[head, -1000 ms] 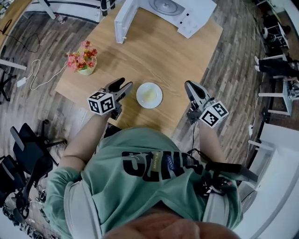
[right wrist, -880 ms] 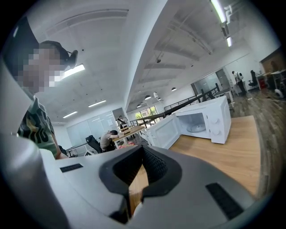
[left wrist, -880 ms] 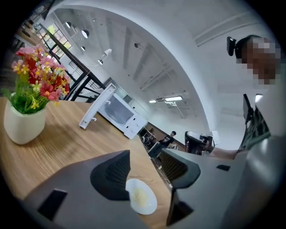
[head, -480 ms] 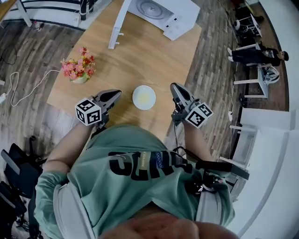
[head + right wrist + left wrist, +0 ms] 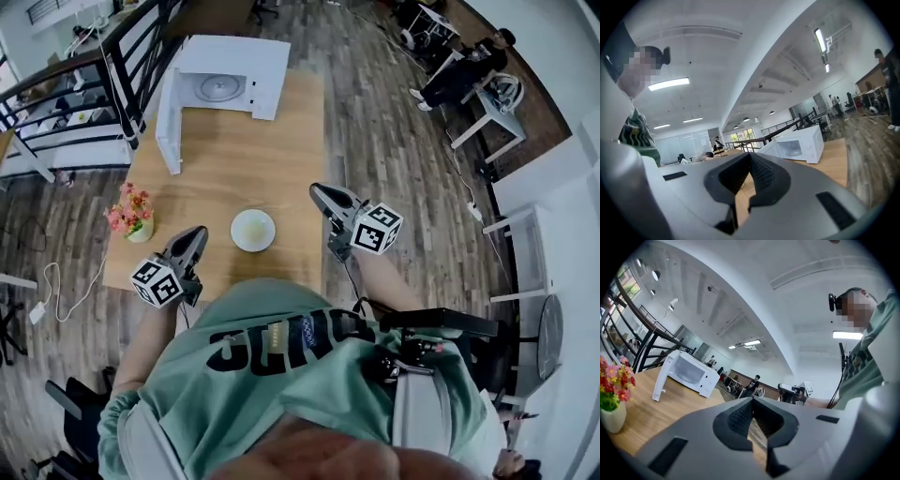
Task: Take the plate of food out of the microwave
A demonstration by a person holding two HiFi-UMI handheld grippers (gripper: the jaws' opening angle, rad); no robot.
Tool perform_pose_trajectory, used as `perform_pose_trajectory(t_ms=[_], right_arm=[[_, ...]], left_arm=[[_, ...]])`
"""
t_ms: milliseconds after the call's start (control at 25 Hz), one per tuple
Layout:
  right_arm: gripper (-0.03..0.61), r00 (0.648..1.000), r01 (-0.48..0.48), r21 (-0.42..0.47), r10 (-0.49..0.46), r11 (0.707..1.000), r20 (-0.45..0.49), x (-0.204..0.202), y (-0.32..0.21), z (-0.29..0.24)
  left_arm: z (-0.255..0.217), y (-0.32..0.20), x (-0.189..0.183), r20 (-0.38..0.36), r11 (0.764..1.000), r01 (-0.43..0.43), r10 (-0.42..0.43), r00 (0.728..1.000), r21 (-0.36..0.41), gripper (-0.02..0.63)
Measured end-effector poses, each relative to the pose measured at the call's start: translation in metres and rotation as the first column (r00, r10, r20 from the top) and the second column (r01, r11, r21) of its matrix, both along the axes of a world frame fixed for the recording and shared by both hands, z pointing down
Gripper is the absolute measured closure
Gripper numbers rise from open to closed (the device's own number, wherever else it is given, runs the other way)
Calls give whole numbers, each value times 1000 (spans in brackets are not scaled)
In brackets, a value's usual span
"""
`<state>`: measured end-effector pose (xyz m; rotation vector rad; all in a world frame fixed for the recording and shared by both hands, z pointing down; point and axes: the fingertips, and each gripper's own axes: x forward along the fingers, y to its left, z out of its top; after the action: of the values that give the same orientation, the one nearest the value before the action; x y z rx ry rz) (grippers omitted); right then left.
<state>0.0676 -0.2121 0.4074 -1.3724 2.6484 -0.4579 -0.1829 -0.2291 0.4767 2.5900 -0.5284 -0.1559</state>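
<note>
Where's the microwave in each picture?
Head view: the microwave is at the top, left of middle, with its door open.
Left gripper view: at the left, about halfway up.
Right gripper view: right of middle.
Shared landmark: the wooden table it stands on.

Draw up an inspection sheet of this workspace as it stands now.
Surface: wooden table, level.
Job's things: plate of food on the table near the person; microwave at the far end, its door open.
Clutter: vase of flowers by the table's left edge.
Grippers: left tool shut, empty; right tool shut, empty; both apart from the plate.
Cables: white cable on the floor at left.
Surroundings: wood floor, black railing, a seated person far off.
</note>
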Motion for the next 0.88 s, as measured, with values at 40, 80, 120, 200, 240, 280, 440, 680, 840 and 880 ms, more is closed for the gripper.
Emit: perform_pose_trajectory(t_ms=[40, 80, 120, 200, 240, 280, 440, 680, 840, 880], right_arm=[[572, 1000, -19, 10, 19, 1000, 6, 16, 15, 1], [572, 999, -33, 10, 33, 999, 8, 35, 33, 3], [572, 999, -43, 1, 43, 999, 6, 57, 54, 6], [572, 998, -56, -23, 56, 998, 2, 107, 97, 13], [572, 998, -61, -33, 61, 998, 8, 131, 116, 17], [572, 998, -67, -43, 68, 997, 17, 152, 133, 22], [572, 993, -85, -91, 92, 992, 74, 211, 187, 53], [572, 975, -102, -120, 123, 988, 187, 226, 239, 85], [572, 975, -106, -122, 127, 987, 184, 222, 255, 90], [572, 976, -111, -120, 131, 987, 177, 220, 257, 90]], left_arm=[[-7, 8, 11, 8, 1000, 4, -4, 1000, 14, 609], [-11, 20, 24, 8, 1000, 15, -15, 1000, 18, 608], [-13, 37, 41, -4, 999, 32, -32, 999, 9, 608], [-12, 75, 84, -35, 998, 59, -60, 998, -32, 609], [-13, 92, 106, -42, 997, 62, -64, 997, -52, 607], [-16, 108, 127, -41, 996, 58, -61, 997, -68, 609], [-23, 169, 182, 32, 995, 32, -29, 999, -93, 609], [-22, 204, 203, 124, 994, 6, 7, 992, -108, 609], [-22, 212, 215, 91, 995, -38, 47, 995, -95, 609], [-23, 215, 215, 83, 995, -54, 61, 995, -81, 609]])
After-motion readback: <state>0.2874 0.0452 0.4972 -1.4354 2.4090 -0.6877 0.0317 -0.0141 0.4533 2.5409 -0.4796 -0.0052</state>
